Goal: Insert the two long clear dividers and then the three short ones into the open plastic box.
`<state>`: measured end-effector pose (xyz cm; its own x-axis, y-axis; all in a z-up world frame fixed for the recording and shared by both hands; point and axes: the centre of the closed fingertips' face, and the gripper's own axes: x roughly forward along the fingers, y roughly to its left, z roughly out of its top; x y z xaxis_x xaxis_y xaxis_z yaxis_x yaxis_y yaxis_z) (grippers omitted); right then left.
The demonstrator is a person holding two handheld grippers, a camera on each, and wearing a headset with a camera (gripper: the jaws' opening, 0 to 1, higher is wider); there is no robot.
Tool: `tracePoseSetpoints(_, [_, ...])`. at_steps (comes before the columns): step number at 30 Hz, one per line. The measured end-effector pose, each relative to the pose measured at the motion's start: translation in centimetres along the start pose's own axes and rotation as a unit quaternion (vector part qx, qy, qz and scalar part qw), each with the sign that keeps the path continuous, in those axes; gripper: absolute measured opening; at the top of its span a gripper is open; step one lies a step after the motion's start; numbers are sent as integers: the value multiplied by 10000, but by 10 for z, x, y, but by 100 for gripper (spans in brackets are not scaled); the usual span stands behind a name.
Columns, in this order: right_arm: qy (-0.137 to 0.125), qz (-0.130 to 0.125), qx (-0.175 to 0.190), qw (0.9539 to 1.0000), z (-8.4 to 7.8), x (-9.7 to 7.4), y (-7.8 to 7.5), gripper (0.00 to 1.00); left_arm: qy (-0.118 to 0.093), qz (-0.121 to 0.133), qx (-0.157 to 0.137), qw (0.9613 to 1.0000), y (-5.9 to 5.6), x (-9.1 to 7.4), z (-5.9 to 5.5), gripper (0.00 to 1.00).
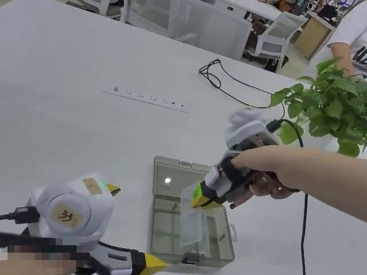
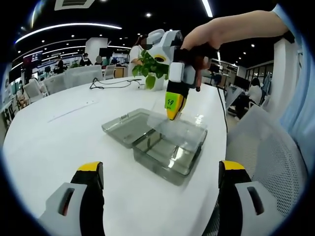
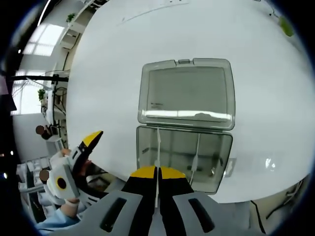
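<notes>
At the left of the head view, we see the left gripper [image 1: 132, 225] low over the white table [image 1: 69, 132]. Its jaws are spread wide and grip nothing. In its own view, they frame the open plastic box [image 2: 167, 162], which lies ahead of them.

The box [image 1: 153, 229] sits centrally, with its lid [image 1: 172, 175] laid flat behind the base.

The right gripper [image 1: 200, 197] hangs over the box base, its jaws pinched together on a clear divider [image 1: 194, 220] that hangs down into the base. In the right gripper view, we see the divider [image 3: 158, 142] edge-on.

A potted plant [image 1: 327, 103] stands at the far right.
</notes>
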<state>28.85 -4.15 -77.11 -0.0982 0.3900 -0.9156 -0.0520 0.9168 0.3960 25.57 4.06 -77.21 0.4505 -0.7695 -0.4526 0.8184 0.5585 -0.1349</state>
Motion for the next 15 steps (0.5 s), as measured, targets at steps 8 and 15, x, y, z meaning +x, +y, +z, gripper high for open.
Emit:
tracePoseSetpoints(8, [184,-112,124,9997,-3,11,-2,2,-14,2,-50,10000,-2,-1,-2,99])
tracePoseSetpoints(15, [313,-272,87,9991,-5,16,-7,2,-7,23,-90,10000,-1,-2,-5,98])
